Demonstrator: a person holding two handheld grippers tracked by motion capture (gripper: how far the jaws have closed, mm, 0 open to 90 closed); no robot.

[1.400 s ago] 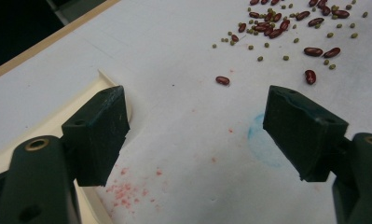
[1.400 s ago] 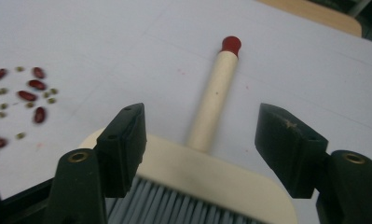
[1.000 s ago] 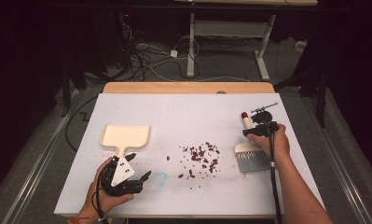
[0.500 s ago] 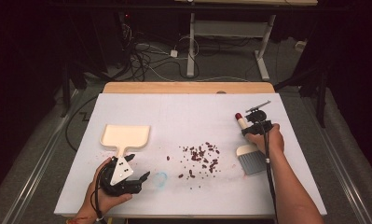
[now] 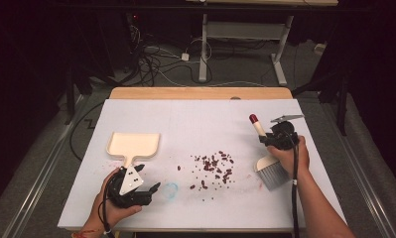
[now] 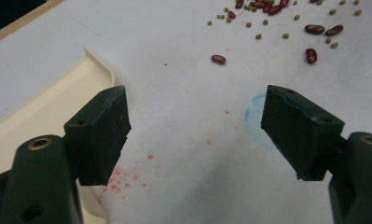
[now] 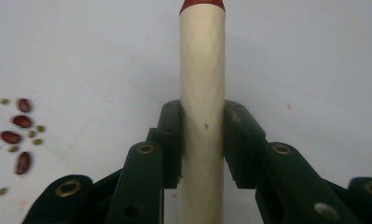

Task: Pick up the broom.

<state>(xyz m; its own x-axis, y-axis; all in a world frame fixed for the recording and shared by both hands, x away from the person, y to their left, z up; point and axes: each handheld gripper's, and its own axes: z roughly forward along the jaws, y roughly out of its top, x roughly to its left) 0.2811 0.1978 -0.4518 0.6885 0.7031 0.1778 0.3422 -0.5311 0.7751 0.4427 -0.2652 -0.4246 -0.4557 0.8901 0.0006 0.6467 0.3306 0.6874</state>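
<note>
Gripping the brush handle with the right tool (image 7: 201,140); left tool (image 6: 195,135) released beside the dustpan.

Landmark: scattered beans (image 5: 213,168) near mid-worktop (image 5: 200,119). Right of the beans, the brush (image 5: 267,158) stands tilted, grey bristles (image 5: 274,176) down on the white surface, cream handle with red tip (image 5: 253,118) pointing up and away from the person. Right tool jaws are clenched on both sides of the handle, below the red tip. Left of the beans lies the cream dustpan (image 5: 133,145), mouth facing away, handle toward the person. Left tool sits low over the surface just beside the dustpan handle, jaws spread wide with nothing between them. A faint blue ring mark (image 6: 256,116) and pink smudges show between that tool and the beans.
</note>
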